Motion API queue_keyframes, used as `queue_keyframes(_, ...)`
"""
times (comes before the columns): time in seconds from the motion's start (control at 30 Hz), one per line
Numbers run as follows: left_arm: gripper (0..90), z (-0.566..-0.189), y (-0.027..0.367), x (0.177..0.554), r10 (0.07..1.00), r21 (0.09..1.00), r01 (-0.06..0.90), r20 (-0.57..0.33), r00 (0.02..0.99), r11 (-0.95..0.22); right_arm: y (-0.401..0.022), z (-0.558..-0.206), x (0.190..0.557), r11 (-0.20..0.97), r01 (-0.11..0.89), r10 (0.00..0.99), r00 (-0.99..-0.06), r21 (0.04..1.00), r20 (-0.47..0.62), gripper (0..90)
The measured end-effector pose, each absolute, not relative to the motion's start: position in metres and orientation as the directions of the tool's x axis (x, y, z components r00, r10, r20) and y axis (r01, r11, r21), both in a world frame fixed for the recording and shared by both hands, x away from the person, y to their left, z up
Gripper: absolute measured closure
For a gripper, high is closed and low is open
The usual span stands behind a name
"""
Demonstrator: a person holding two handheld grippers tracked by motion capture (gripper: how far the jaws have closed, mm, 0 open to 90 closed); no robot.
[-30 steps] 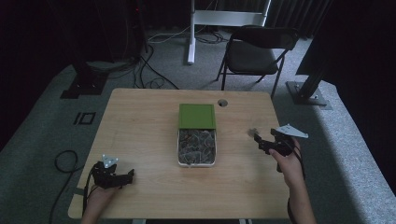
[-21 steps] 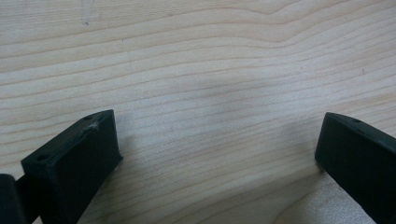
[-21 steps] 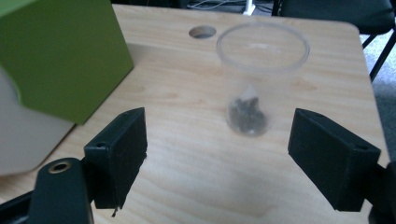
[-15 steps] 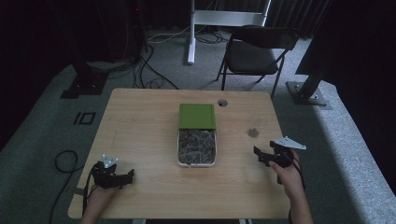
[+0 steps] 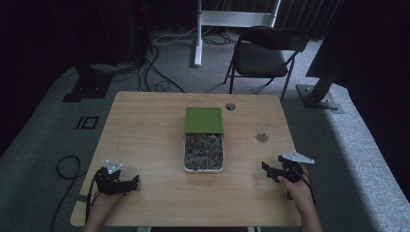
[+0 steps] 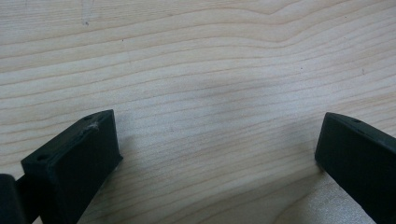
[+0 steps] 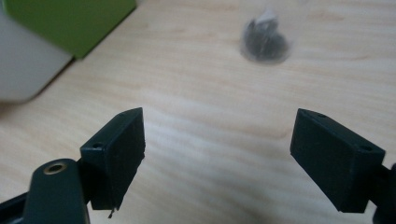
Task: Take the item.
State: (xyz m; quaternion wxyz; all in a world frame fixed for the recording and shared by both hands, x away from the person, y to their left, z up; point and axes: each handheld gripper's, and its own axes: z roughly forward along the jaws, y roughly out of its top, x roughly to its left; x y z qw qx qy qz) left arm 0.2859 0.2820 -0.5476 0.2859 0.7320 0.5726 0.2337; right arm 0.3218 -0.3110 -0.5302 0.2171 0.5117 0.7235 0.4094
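Black left tongs [image 5: 134, 181] wide, low on table [image 5: 145, 125], right tongs [image 5: 266, 166] wide

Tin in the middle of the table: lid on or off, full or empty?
Partly open. The green lid covers only the far end of the tin; the uncovered near part is full of small dark sachets.

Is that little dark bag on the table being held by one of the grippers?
No, the small dark bag lies alone on the table, ahead of the right gripper, whose jaws stand wide apart with nothing between them.
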Motion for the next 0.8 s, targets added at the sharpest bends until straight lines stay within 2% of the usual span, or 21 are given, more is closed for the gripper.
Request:
queue_keyframes(0.27, 0.2, -0.548, 0.282, 0.286, 0.972, 0.686, 0.705, 0.015, 0.235, -0.181, -0.315, -0.538, 0.312, 0.141, 0.560, 0.911, -0.397, 0.816, 0.115, 15.8)
queue_keyframes(0.8, 0.2, -0.548, 0.282, 0.286, 0.972, 0.686, 0.705, 0.015, 0.235, -0.181, -0.312, -0.551, 0.292, 0.295, 0.587, 0.875, -0.483, 0.754, 0.033, 15.9)
